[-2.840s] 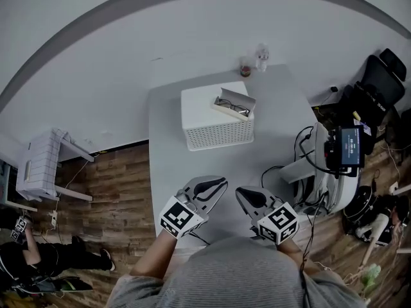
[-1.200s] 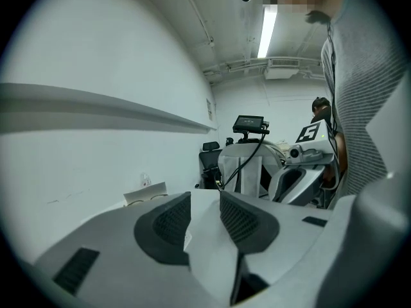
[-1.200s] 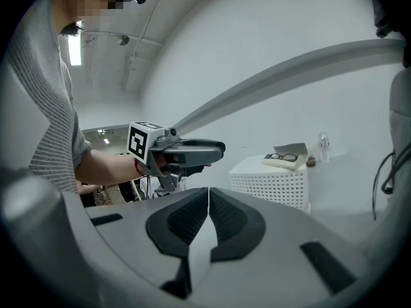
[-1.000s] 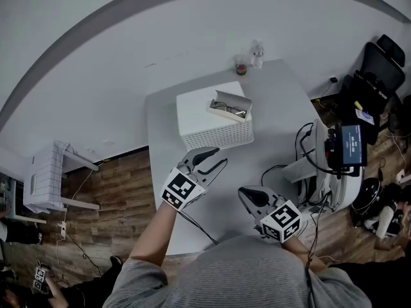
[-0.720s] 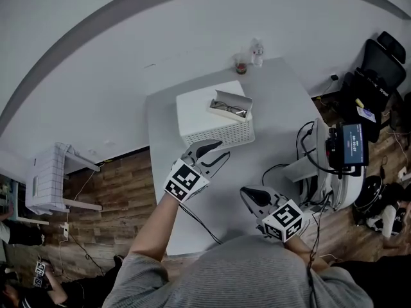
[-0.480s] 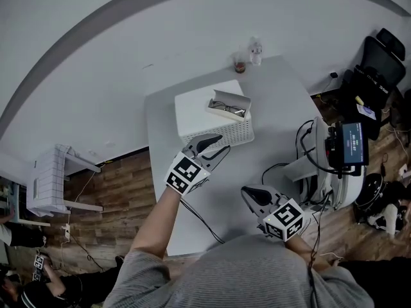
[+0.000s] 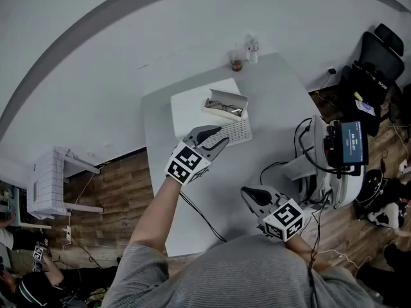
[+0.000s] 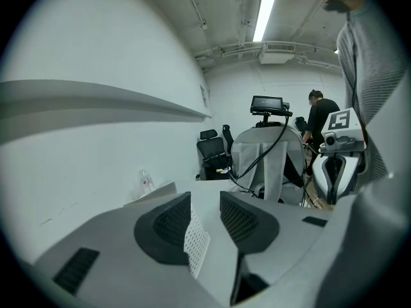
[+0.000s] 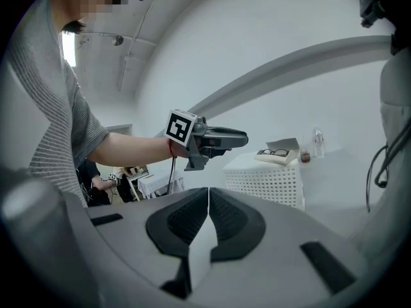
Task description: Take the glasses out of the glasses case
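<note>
Sitting on top of a white box point(image 7: 191, 108), the glasses case point(image 7: 226, 99) is open, and the glasses point(image 7: 223, 107) lie inside it. The case is on the right side of the box top. The box stands on the far part of a table point(image 7: 270, 127).

The left gripper point(image 7: 217, 137) is held out over the near edge of the box and points toward the case. It is near the case but does not touch it. Its two jaws are a little apart, and nothing is between them.

The right gripper point(image 7: 248, 193) is at the near side of the table, well away from the box. Its jaws are pressed together with nothing in them.

A small bottle point(image 7: 252, 46) and a cup point(image 7: 236, 61) stand close together at the far edge of the table, behind the box.
</note>
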